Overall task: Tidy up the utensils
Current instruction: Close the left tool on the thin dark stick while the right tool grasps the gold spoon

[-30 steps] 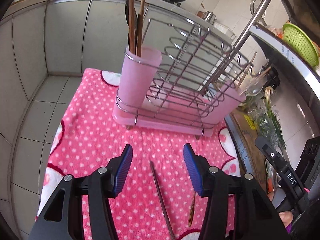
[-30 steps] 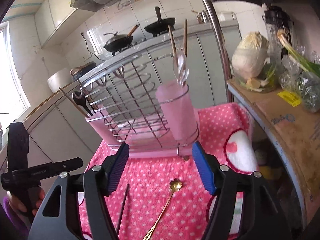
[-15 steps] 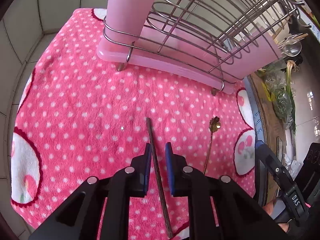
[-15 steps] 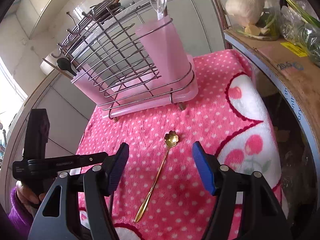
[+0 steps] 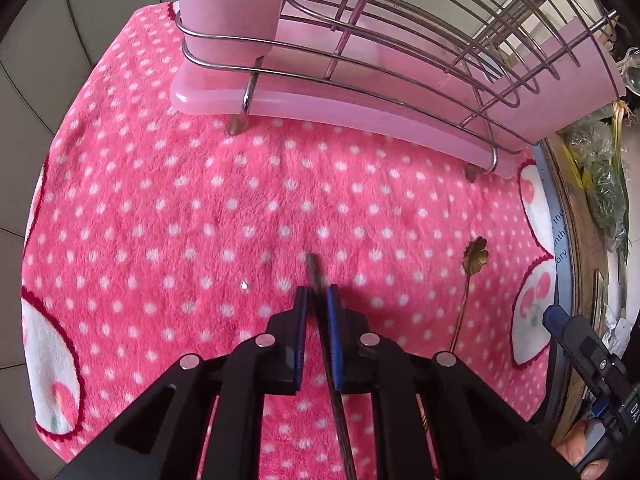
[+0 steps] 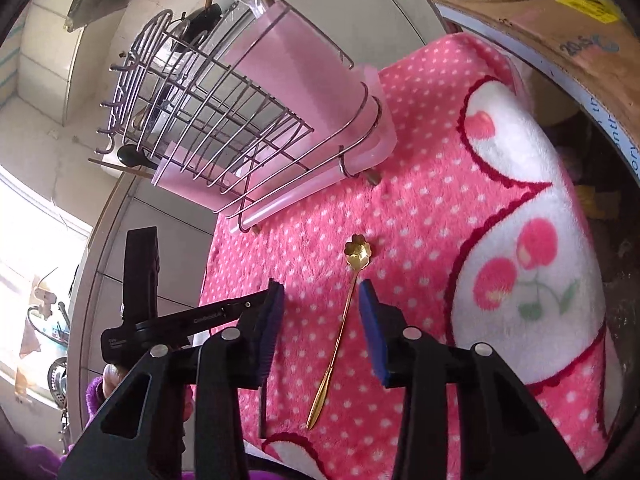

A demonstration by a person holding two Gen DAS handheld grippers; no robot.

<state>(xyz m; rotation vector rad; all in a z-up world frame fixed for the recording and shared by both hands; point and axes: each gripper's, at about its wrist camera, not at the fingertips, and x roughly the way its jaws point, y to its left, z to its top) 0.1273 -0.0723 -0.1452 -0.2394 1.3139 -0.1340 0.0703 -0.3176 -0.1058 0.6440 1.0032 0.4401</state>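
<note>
A dark chopstick [image 5: 313,270] lies on the pink polka-dot cloth [image 5: 160,208]. My left gripper [image 5: 316,300] is shut on it, low over the cloth, with the tip sticking out ahead of the pads. A gold spoon with a flower-shaped bowl [image 6: 359,250] lies on the cloth; it also shows in the left wrist view [image 5: 475,255]. My right gripper [image 6: 322,300] is open and straddles the spoon's handle just behind the bowl. The wire rack with pink cups [image 5: 360,60] stands beyond, and in the right wrist view [image 6: 240,120] it holds a clear spoon.
The cloth's edge drops off on the left [image 5: 36,208]. A cardboard box [image 6: 560,20] with greens stands on the right. My left gripper shows in the right wrist view [image 6: 180,320], close to my right one. Kitchen cabinets stand behind the rack.
My left gripper dropped to the cloth and closed on the chopstick. My right gripper moved down over the gold spoon and narrowed its opening around the handle.
</note>
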